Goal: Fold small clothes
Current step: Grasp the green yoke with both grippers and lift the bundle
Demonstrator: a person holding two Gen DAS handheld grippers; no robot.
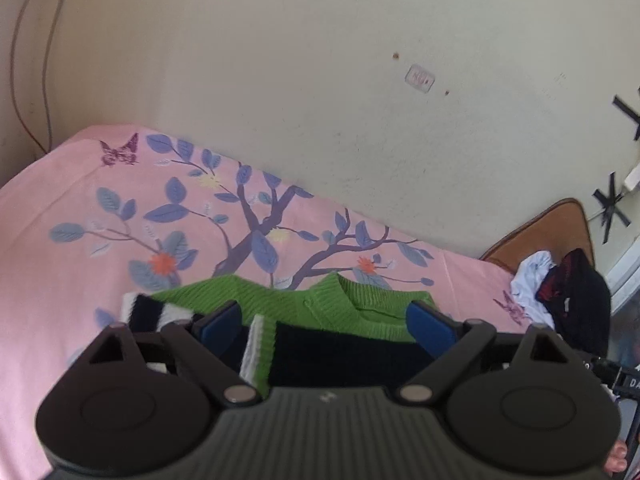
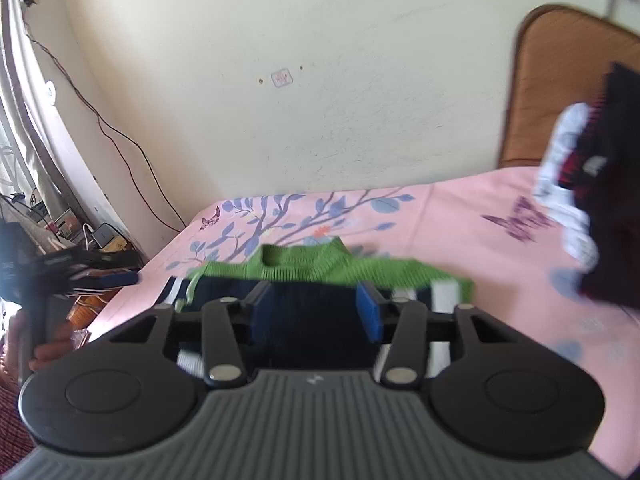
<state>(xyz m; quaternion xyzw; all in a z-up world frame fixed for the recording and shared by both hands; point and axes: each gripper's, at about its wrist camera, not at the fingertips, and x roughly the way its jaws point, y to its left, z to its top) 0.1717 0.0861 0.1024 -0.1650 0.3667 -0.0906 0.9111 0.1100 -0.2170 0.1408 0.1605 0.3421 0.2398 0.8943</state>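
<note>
The small green sweater (image 1: 320,304) is laid flat on the pink flowered bed (image 1: 60,240), its dark blue lower part already turned up over the body so that the green collar and shoulders show beyond it. Its long axis runs left to right across both wrist views, sleeve to sleeve — a striped cuff is seen at the left edge in the left view and another at the right edge in the right view.

In the left view the sweater fills the lower middle of the frame, directly ahead of the left tongs (image 1: 332,320), which stand wide with nothing pressed between them; the cloth is simply seen beyond the gap. The right tongs (image 2: 316,308) are parted about halfway, also empty, with the dark fold in the lower middle of that frame. Both seem about equally near — one toward each sleeve end — so the next fold is judged to be a sleeve brought inward.

A heap of other clothes (image 1: 568,292) lies at the right edge, by a brown headboard (image 1: 560,224).
</note>
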